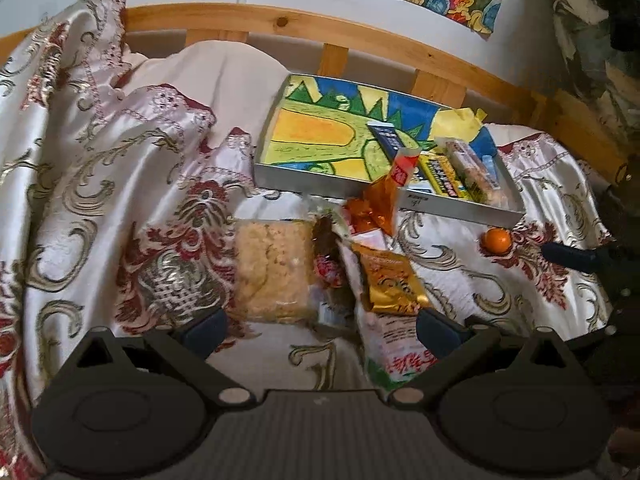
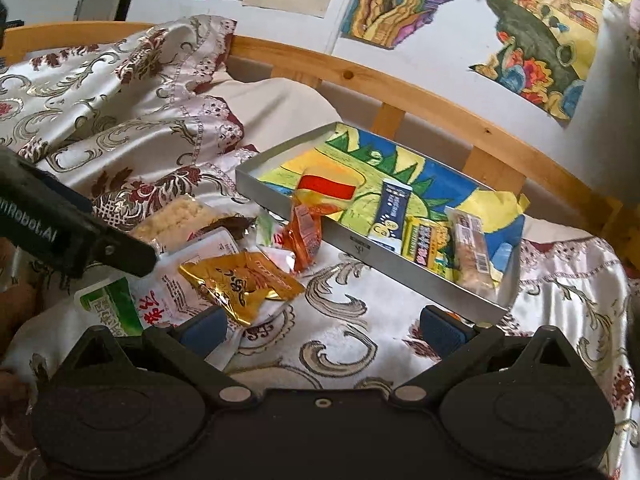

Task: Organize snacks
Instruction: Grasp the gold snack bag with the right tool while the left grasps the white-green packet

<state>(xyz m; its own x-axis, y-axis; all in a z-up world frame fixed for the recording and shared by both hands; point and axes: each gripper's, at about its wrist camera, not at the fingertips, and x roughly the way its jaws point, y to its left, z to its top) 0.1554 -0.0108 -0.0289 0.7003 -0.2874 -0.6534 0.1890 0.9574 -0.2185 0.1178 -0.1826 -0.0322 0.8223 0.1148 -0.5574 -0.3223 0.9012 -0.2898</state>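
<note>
Snack packets (image 2: 240,280) lie heaped at nine o'clock of the shallow grey tray (image 2: 360,240); both the left gripper (image 1: 320,330) and the right gripper (image 2: 320,328) gape, empty.

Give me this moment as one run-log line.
left claw: open, empty, over snack pile | right claw: open, empty | tray: four snacks at one end | gold packet: on cloth, outside tray
</note>
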